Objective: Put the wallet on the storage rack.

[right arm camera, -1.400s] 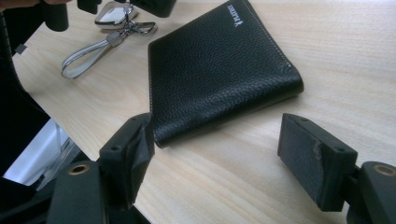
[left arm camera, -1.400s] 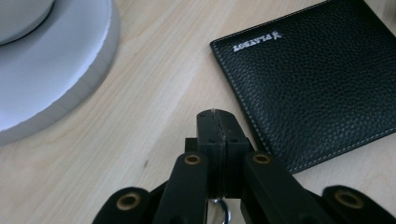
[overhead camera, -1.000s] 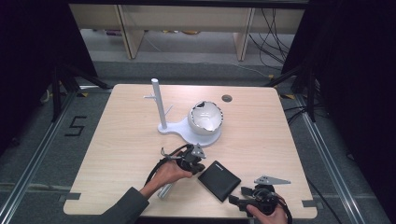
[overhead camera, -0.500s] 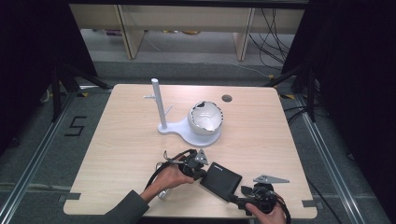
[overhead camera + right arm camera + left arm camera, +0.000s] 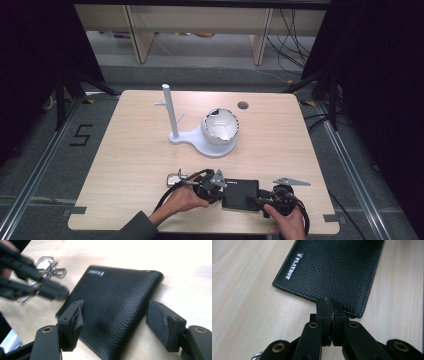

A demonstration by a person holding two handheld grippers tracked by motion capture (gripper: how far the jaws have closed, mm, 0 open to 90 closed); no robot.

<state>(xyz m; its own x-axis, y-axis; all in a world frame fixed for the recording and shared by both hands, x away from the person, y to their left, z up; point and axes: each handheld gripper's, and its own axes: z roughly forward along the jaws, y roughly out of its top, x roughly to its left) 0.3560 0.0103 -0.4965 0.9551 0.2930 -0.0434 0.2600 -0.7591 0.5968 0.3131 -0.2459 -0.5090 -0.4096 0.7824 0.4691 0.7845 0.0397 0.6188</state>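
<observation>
Right gripper view: right gripper point(image 5: 113, 322) fingers straddle the black wallet point(image 5: 112, 307) mid-frame, just closing in, not gripping. Left gripper point(image 5: 329, 312) is pinched closed, empty. Next: squeeze.

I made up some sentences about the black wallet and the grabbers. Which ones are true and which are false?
1. The black wallet lies flat on the wooden table. True.
2. The left gripper has its jaws wide open. False: they are shut together at the wallet's near edge.
3. The right gripper has one jaw on each side of the wallet. True.
4. The white stand is lying on its side. False: its post stands upright.
5. A bunch of keys lies near the left gripper. True.
</observation>
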